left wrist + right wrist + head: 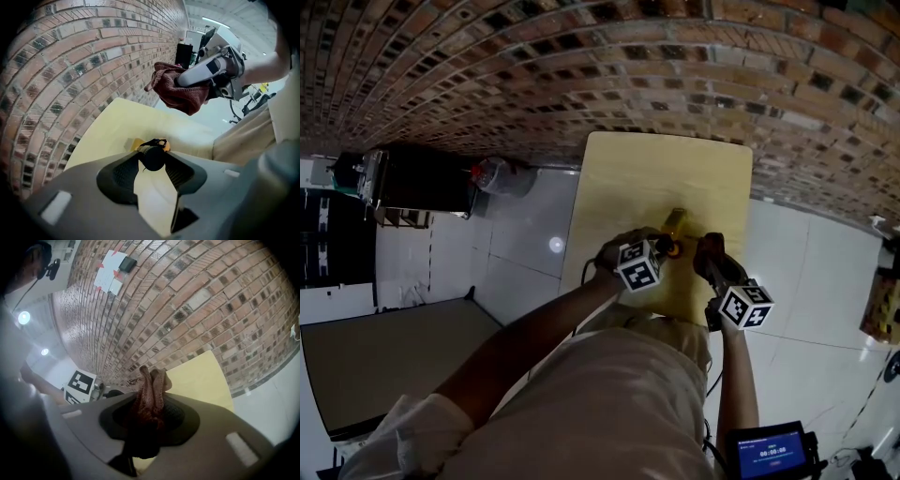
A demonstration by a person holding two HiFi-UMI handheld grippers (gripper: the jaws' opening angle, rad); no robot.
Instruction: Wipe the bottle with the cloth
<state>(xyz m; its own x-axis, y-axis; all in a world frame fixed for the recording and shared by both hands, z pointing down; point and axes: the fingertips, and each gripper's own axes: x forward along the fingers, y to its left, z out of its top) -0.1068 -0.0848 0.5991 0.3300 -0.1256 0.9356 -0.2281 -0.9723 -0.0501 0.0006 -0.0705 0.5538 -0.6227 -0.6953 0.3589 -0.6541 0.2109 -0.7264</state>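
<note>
A yellowish bottle [677, 223] with a black cap lies on the pale yellow table [656, 169]. My left gripper [667, 246] points steeply down at it. In the left gripper view the black cap [153, 158] sits between the two pads and touches both, so the left gripper [153, 161] is shut on the bottle. My right gripper [710, 251] hangs just right of the bottle, shut on a dark red cloth [150, 399]. The left gripper view shows that cloth [180, 91] bunched at the right gripper's tips, above the table and apart from the bottle.
A brick wall [581, 66] stands behind the table. On the white tiled floor to the left are a black cart [412, 178] and a clear plastic jug [502, 176]. A small screen [769, 450] shows at the bottom right.
</note>
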